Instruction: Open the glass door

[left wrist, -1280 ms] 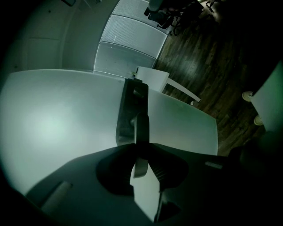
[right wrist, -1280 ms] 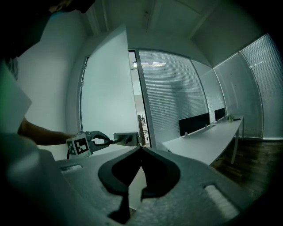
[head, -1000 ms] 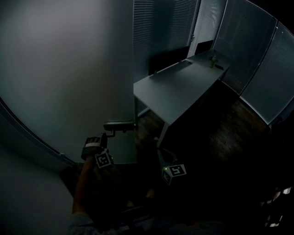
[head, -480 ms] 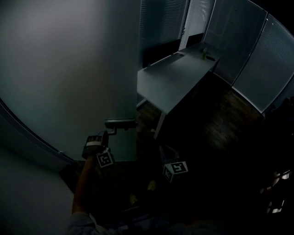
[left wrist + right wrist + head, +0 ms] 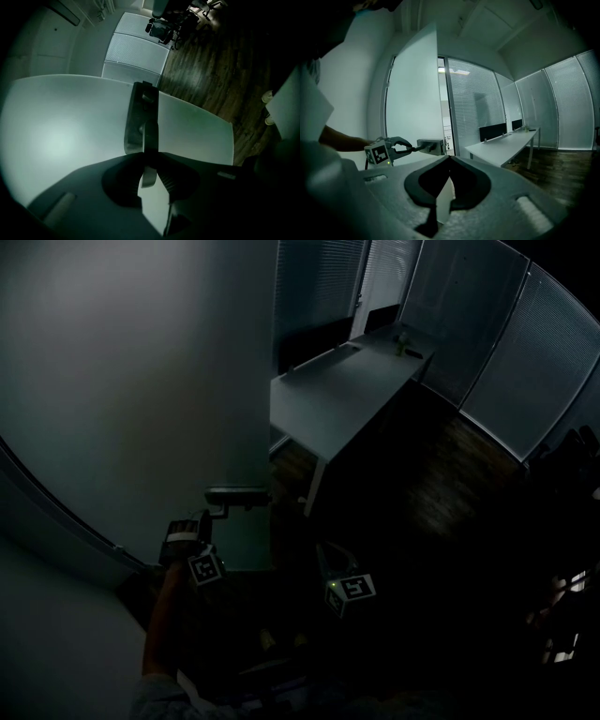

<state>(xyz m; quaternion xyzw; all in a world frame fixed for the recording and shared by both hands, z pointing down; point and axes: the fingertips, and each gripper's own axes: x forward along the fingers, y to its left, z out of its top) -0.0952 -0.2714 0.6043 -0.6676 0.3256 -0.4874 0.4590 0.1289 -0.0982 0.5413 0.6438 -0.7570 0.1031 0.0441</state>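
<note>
The frosted glass door (image 5: pixel 141 381) stands ajar, its free edge running down the middle of the head view. Its metal lever handle (image 5: pixel 236 495) sticks out near that edge. My left gripper (image 5: pixel 204 519) is shut on the lever. In the left gripper view the lever (image 5: pixel 149 129) runs straight between the jaws from the lock plate (image 5: pixel 137 112). My right gripper (image 5: pixel 325 559) hangs low to the right of the door, shut and empty. The right gripper view looks sideways at the left gripper (image 5: pixel 401 147) holding the handle (image 5: pixel 430 146).
A long grey desk (image 5: pixel 337 395) stands just beyond the door edge, with a small object at its far end. Glass partitions with blinds (image 5: pixel 506 362) enclose the dark room. Dark wood floor (image 5: pixel 441 484) lies to the right. Office chairs (image 5: pixel 164 26) stand far off.
Both grippers have shifted across the room, the left one still holding the lever. The door edge and desk sit differently in the head view as the view moved with them.
</note>
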